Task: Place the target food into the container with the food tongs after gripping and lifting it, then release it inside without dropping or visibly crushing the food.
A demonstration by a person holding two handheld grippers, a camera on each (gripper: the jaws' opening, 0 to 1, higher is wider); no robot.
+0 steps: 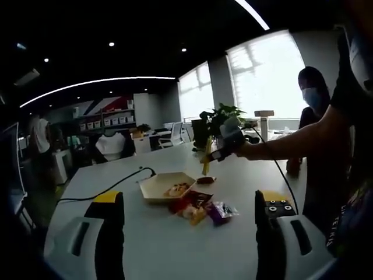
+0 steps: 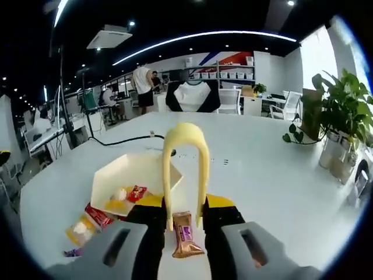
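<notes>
A brown snack packet (image 2: 185, 234) lies on the white table (image 2: 274, 186) just right of the cream hexagonal container (image 2: 131, 172). My right gripper (image 2: 186, 224) is shut on yellow food tongs (image 2: 186, 151), and the tong tips straddle the packet's top end. In the left gripper view the right gripper (image 1: 227, 143) holds the tongs (image 1: 205, 160) pointing down at the packet (image 1: 206, 180), beside the container (image 1: 166, 185). Whether the packet is pinched is unclear. My left gripper (image 1: 189, 233) is open and holds nothing, low over the near table.
The container holds a few wrapped snacks (image 2: 125, 195). More loose packets (image 1: 201, 211) lie in front of it. A black cable (image 1: 111, 186) runs across the table. Potted plants (image 2: 341, 122) stand at the right edge. A masked person (image 1: 315, 99) stands beyond the table.
</notes>
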